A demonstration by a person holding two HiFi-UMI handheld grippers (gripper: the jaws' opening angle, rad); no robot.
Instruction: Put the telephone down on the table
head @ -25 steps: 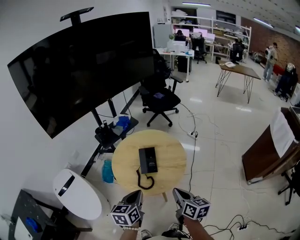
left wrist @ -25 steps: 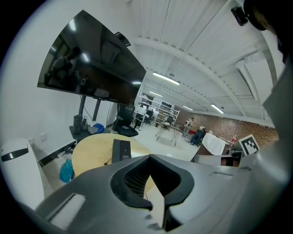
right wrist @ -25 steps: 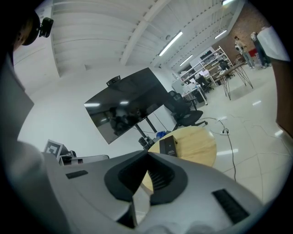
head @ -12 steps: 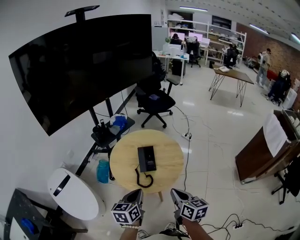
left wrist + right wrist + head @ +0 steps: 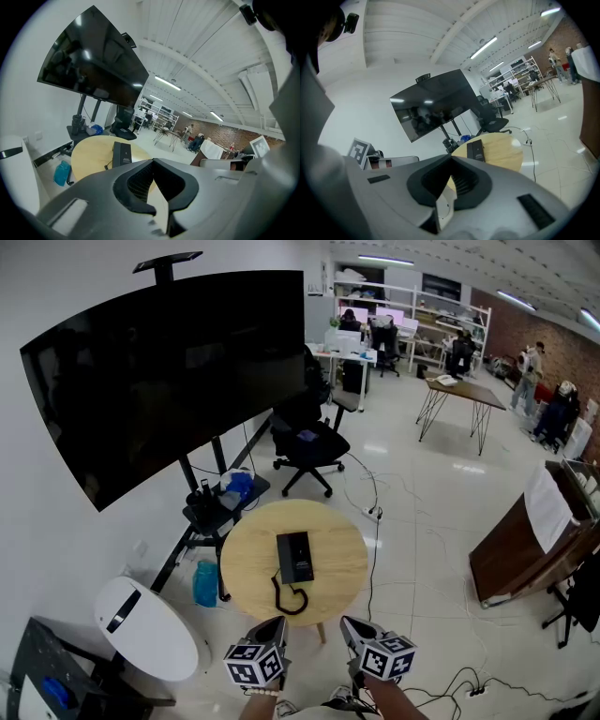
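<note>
**Telephone (image 5: pixel 295 558) lying flat on the round surface (image 5: pixel 246 568), straight ahead and out of reach**

Starting nearest the person, the left claw (image 5: pixel 270 627) is holding its jaws pressed together with nothing between them. The right claw (image 5: pixel 353 626) is doing the same, its own view showing the two jaws meeting at the tip around empty air. Both are hanging low in the head view, side by side, close to the person's body. They are stopping short of the surface's near rim and pointing forward and slightly down.

Ahead of them, the black coiled cord (image 5: pixel 290 602) is looping on the wood just inside the near rim, the closest part of the set to either claw. Beyond the cord, the telephone is resting near the middle of the wooden surface, well apart from both claws.

Its long axis is running away from the person, nearly in line with the way the claws are pointing. A claw going straight in would therefore be meeting the short near end rather than a long side. Sideways it is sitting between the two claws, leaning a little toward the left one, which I am judging the slightly nearer hand. The difference is small.

With the telephone already on the wood and neither claw carrying anything, the task is looking either finished or not under way.

Farther out, a black office chair (image 5: pixel 307 442) is standing behind the surface, and a large dark screen (image 5: pixel 159 381) is filling the left.
</note>
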